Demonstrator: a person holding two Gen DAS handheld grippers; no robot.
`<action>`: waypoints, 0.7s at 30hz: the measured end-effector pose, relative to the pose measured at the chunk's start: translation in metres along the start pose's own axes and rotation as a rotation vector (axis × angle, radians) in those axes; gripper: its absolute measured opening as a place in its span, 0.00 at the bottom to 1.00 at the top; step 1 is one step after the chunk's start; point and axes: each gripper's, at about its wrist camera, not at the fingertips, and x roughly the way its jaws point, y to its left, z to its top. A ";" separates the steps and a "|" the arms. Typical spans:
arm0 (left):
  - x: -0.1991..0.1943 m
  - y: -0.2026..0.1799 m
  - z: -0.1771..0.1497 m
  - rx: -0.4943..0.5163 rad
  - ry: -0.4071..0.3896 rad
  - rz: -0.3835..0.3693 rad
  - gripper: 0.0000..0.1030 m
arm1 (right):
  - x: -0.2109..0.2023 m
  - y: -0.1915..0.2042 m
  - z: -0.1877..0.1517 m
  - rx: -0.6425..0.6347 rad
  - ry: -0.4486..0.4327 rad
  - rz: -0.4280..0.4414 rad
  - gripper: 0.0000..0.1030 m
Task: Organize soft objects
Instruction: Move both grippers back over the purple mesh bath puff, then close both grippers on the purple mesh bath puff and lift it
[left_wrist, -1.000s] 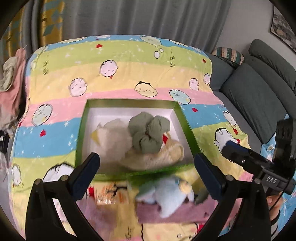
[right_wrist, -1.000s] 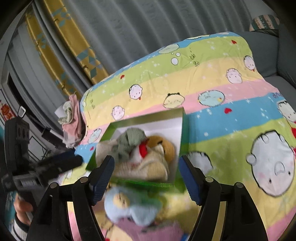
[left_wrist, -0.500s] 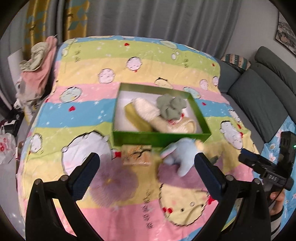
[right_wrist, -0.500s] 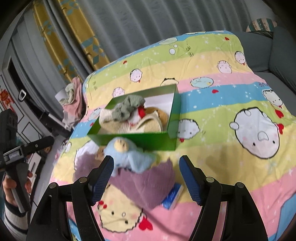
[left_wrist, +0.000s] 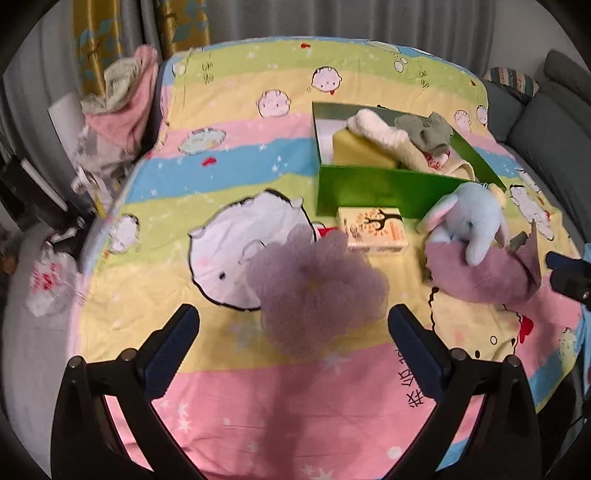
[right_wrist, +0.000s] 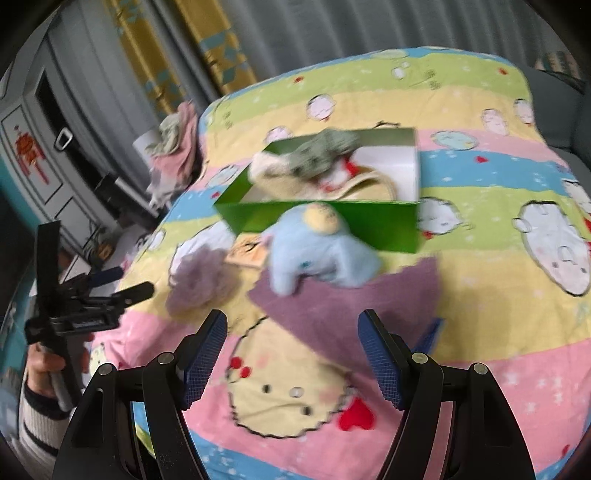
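Note:
A green box (left_wrist: 376, 194) (right_wrist: 384, 225) on the bed holds a yellow sponge (left_wrist: 360, 151), a cream fleece cloth (left_wrist: 388, 136) and a grey-green cloth (left_wrist: 426, 131). In front of it lie a purple mesh puff (left_wrist: 314, 284) (right_wrist: 195, 284), a tissue pack (left_wrist: 375, 230), and a light blue plush elephant (left_wrist: 469, 223) (right_wrist: 314, 254) on a purple cloth (left_wrist: 487, 277) (right_wrist: 354, 302). My left gripper (left_wrist: 293, 332) is open and empty, just short of the puff. My right gripper (right_wrist: 293, 350) is open and empty, near the purple cloth.
The bed wears a striped cartoon blanket (left_wrist: 229, 173). Pink and grey clothes (left_wrist: 122, 107) pile at the far left corner. A plastic bag (left_wrist: 51, 280) lies at the bed's left side. A grey sofa (left_wrist: 546, 125) stands to the right. A blue pack (right_wrist: 428, 332) peeks from under the purple cloth.
Both grippers have pulled back from the box and stayed open. The left view has swung left, so the purple puff now lies between its fingers. The elephant stays on the purple cloth.

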 end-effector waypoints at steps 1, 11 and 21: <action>0.001 0.002 -0.003 -0.009 0.002 -0.014 0.99 | 0.006 0.005 0.000 -0.006 0.008 0.010 0.72; 0.045 0.012 -0.012 0.011 0.096 -0.093 0.99 | 0.078 0.062 0.016 -0.058 0.111 0.079 0.72; 0.055 0.011 -0.012 0.033 0.120 -0.174 0.99 | 0.151 0.099 0.031 -0.126 0.216 0.029 0.72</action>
